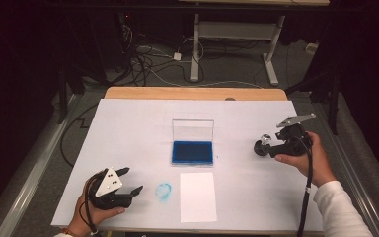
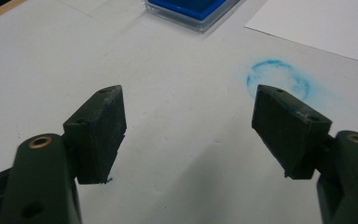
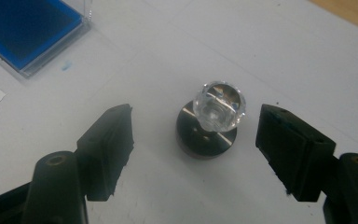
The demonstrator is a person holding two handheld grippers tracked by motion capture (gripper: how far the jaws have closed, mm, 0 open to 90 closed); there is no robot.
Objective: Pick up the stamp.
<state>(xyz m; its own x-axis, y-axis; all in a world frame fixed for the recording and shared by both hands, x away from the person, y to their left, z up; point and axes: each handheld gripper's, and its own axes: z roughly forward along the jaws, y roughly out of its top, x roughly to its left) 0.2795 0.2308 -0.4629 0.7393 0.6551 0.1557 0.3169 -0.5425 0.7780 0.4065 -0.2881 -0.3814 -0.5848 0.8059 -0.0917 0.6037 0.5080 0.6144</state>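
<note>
One stamp (image 3: pixel 208 125) stands upright on the table (image 1: pixel 128 123), right of the ink pad (image 1: pixel 192 152), between the spread jaws of the right gripper (image 3: pixel 195 144), untouched. Likely rigid, bottom-heavy; clear knob slippery, so grip it squarely. Left gripper (image 2: pixel 189 123) wide, empty.

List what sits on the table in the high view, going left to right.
left gripper → blue ring smudge → blue ink pad → stamp → right gripper
</note>
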